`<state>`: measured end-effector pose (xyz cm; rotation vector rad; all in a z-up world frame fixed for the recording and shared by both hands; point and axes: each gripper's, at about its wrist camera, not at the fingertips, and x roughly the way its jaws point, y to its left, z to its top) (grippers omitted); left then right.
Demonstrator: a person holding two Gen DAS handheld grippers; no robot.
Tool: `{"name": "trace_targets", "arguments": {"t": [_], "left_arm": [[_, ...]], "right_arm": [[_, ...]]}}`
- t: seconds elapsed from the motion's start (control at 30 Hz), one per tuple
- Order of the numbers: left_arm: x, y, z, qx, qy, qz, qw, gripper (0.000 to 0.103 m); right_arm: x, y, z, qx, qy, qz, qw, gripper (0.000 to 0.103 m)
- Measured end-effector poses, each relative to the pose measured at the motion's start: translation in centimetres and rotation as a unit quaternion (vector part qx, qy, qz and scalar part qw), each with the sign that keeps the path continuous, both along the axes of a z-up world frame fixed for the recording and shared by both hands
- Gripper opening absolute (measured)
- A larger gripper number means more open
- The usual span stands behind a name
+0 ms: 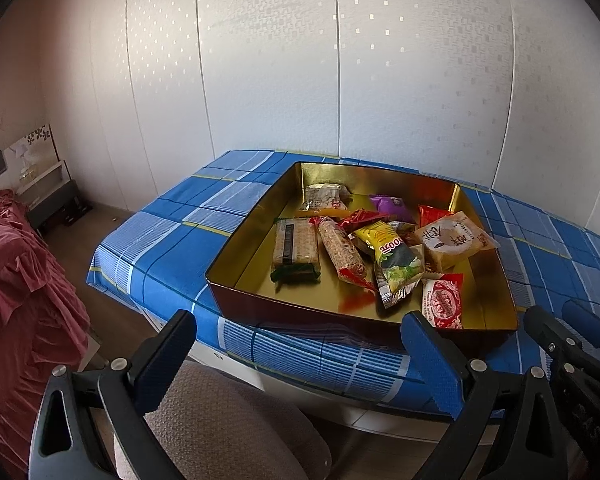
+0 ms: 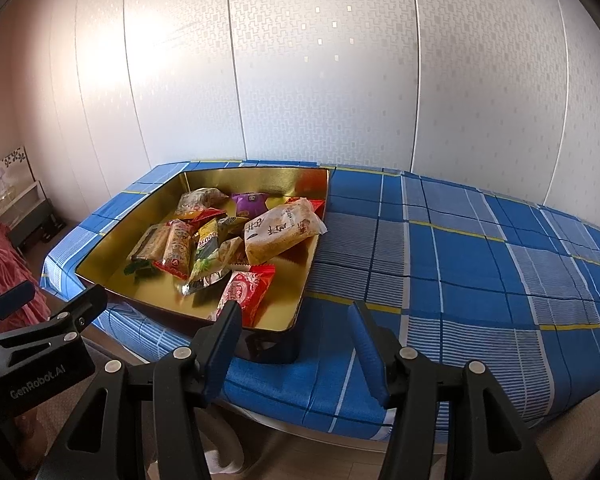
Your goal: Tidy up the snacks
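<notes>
Left wrist view: left hand-held gripper [image 1: 300, 350] spread wide, empty, hanging over the near edge of the blue plaid-covered worktop [image 1: 172, 236]. Gold metal tray [image 1: 256, 216] just ahead, holding the mixed wrapped snacks; red-and-white patterned packet [image 1: 444, 300] nearest, ahead-right, long axis running away.

Right wrist view: right hand-held gripper [image 2: 296, 344] also spread, empty. Same packet [image 2: 246, 294] ahead-left, just beyond the left fingertip. Probably closer to this side.

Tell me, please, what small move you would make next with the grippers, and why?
Probably ease the right gripper forward over the gold tray's near rim toward the red-and-white packet. Both grippers are open and empty, short of the tray; that packet lies nearest, apart from the pile, and the left gripper sits farther from it.
</notes>
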<state>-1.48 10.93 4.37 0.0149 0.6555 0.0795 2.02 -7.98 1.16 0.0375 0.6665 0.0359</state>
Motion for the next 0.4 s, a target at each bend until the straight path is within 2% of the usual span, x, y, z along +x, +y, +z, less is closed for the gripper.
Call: {"name": "trace_targets", "arguments": {"t": [0.27, 0.4], "left_arm": [[0.5, 0.4, -0.3, -0.006, 0.015, 0.007, 0.9999, 0.103], [1.5, 0.8, -0.5, -0.012, 0.032, 0.018, 0.9992, 0.103]], "right_arm": [[0.1, -0.3, -0.1, 0.006, 0.002, -0.006, 1.000, 0.056], [0.9, -2.3, 0.6, 0.016, 0.002, -0.022, 1.000, 0.056]]}}
